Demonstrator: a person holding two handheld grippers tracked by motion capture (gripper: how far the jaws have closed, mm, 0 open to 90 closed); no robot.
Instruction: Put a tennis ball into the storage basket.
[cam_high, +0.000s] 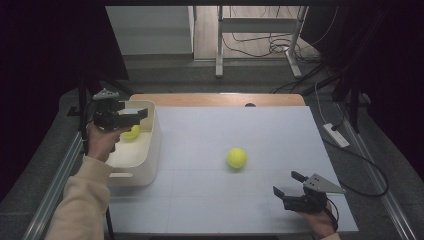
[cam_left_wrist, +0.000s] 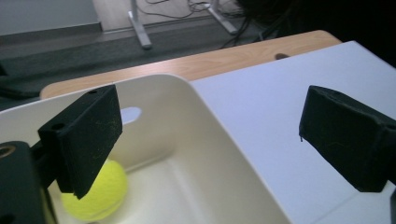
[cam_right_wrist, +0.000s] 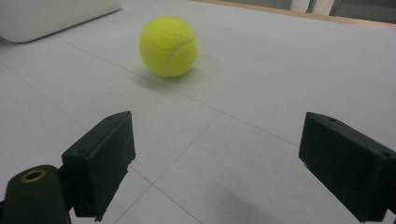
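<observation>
Left gripper (cam_high: 131, 116) above the white bin (cam_high: 156, 145), jaws spread and empty, one tennis ball (cam_left_wrist: 95, 191) resting on the bin floor below, probably just let go. Second tennis ball (cam_high: 236, 158) loose mid-counter (cam_high: 210, 130), well apart from the bin. Right gripper (cam_high: 286, 186) low near the counter's near edge, jaws spread wide, aimed toward that ball for a likely pickup.

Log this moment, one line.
left gripper: open over white plastic bin | yellow tennis ball: in bin | right gripper: open
</observation>
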